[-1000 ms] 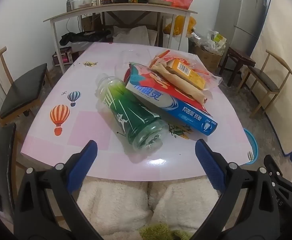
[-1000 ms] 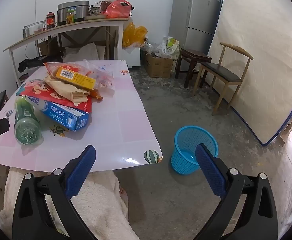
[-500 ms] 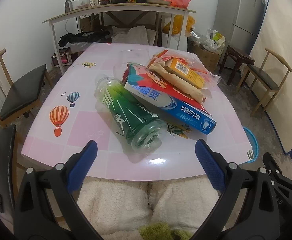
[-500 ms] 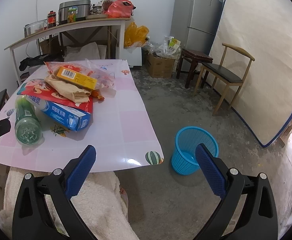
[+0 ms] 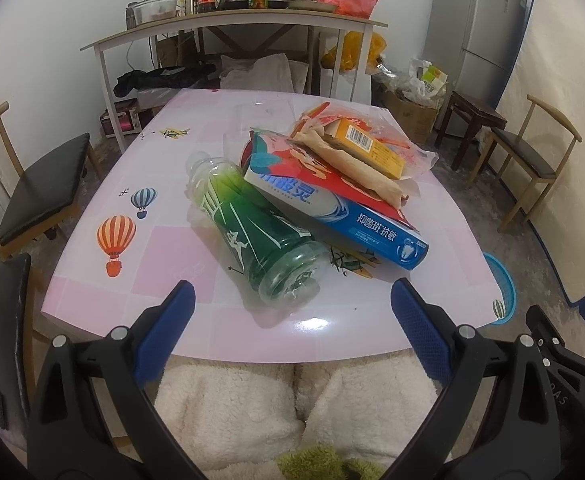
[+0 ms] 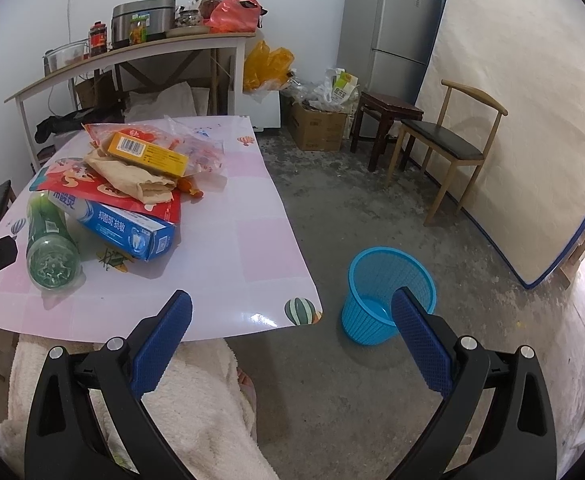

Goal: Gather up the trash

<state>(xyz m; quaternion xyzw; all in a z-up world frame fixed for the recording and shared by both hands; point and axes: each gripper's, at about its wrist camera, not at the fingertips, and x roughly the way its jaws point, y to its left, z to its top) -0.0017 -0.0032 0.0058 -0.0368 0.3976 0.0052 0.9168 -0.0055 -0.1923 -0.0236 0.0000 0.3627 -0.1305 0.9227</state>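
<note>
A trash pile lies on the pink table [image 5: 164,184]: a green plastic bottle [image 5: 252,228] on its side, a blue toothpaste box [image 5: 344,216], a red packet [image 5: 292,160], a brown paper wrapper [image 5: 352,164] and a yellow box [image 5: 368,144]. My left gripper [image 5: 292,312] is open and empty at the table's near edge, just short of the bottle's base. The right wrist view shows the bottle [image 6: 50,244], the toothpaste box [image 6: 120,228] and a blue basket [image 6: 388,296] on the floor. My right gripper [image 6: 292,320] is open and empty, off the table's near right corner.
Wooden chairs stand at the left [image 5: 40,192] and right [image 6: 448,140]. A side table [image 5: 228,28] with jars and a cooker is behind. A fridge [image 6: 392,24], a mattress [image 6: 524,112], a stool [image 6: 388,108] and a cardboard box [image 6: 316,124] stand on the right.
Both grippers have crept slightly forward toward the table. Nothing on the table has moved and both stay open.
</note>
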